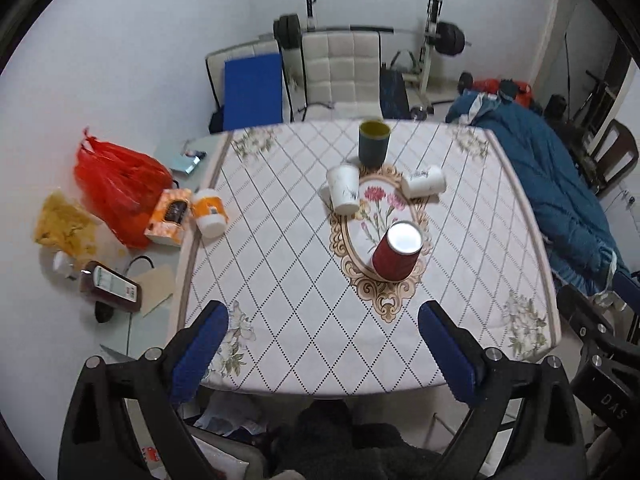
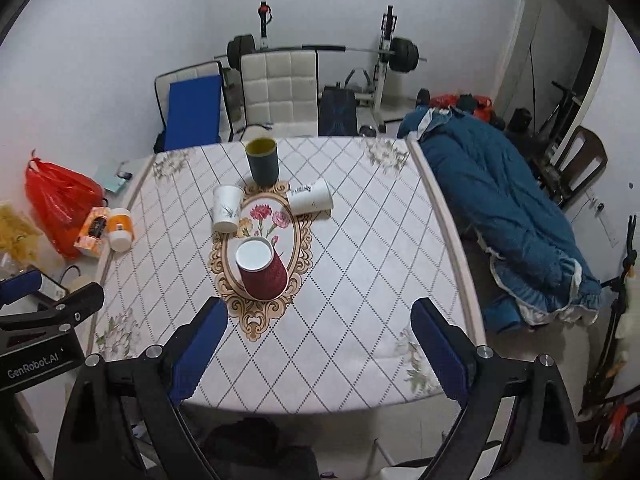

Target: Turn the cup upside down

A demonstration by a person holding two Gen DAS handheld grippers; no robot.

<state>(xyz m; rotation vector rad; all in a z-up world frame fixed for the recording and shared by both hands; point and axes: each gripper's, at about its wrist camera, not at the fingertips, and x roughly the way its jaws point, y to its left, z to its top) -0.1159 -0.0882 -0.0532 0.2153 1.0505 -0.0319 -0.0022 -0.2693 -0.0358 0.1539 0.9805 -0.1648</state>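
Left wrist view looks down on the surface (image 1: 280,280), covered by a diamond-patterned cloth with an ornate oval flower medallion (image 1: 380,236) near its middle. The red cup (image 1: 396,258) stands upside down on the near part of that medallion, its white base facing up. At the medallion's far left edge sits a white paper cup (image 1: 344,194), tilted, and at its far right edge another white cup (image 1: 424,181) lies on its side. Just beyond the medallion's far end stands a dark cup with a yellow inside (image 1: 374,144), upright and mouth up.

The left hand-held gripper (image 1: 324,336) hangs above the near edge of the surface, short of the medallion, its blue-padded fingers (image 1: 200,356) spread wide with nothing between them. The right hand-held gripper (image 2: 320,332) is likewise spread wide and empty, its fingers apart from the red cup (image 2: 262,268), which sits just past its left finger.

Left of the surface, well away from the medallion, lie a red plastic bag (image 1: 120,188) and an orange box (image 1: 168,216).
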